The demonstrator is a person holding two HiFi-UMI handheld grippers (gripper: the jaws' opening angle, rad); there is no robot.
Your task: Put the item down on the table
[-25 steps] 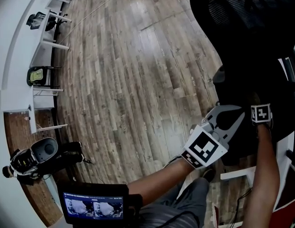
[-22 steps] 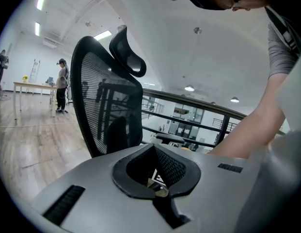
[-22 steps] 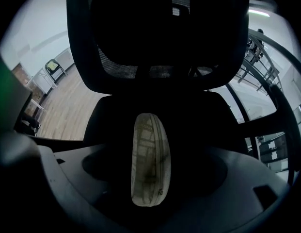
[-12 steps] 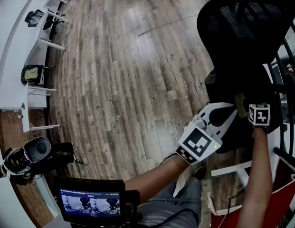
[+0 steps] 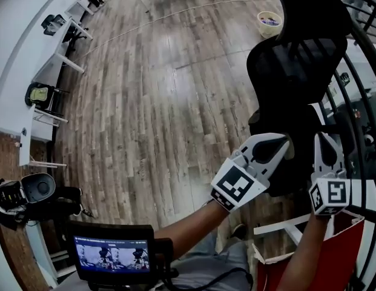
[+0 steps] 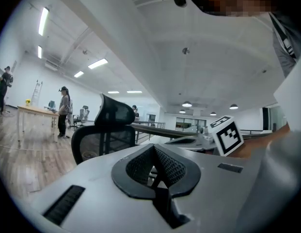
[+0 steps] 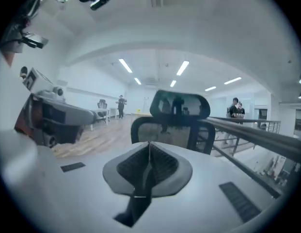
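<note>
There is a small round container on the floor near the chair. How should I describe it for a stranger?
In the head view, start from the wide wooden floor and find the black mesh office chair at the right. Just left of its headrest a small tub stands on the boards; it alone there is pale, round and open-topped.

Pale grey shells on the left gripper [image 5: 286,143] and the right gripper [image 5: 322,141] — black-and-white square markers on each cube, black ribbed pads [image 6: 165,165] inside. Matt black mesh office chair [image 5: 303,59]. Grey-brown streaked wooden plank floor [image 5: 163,102]. Bright red open container [image 5: 336,253] — plain white long table [image 5: 12,77].
</note>
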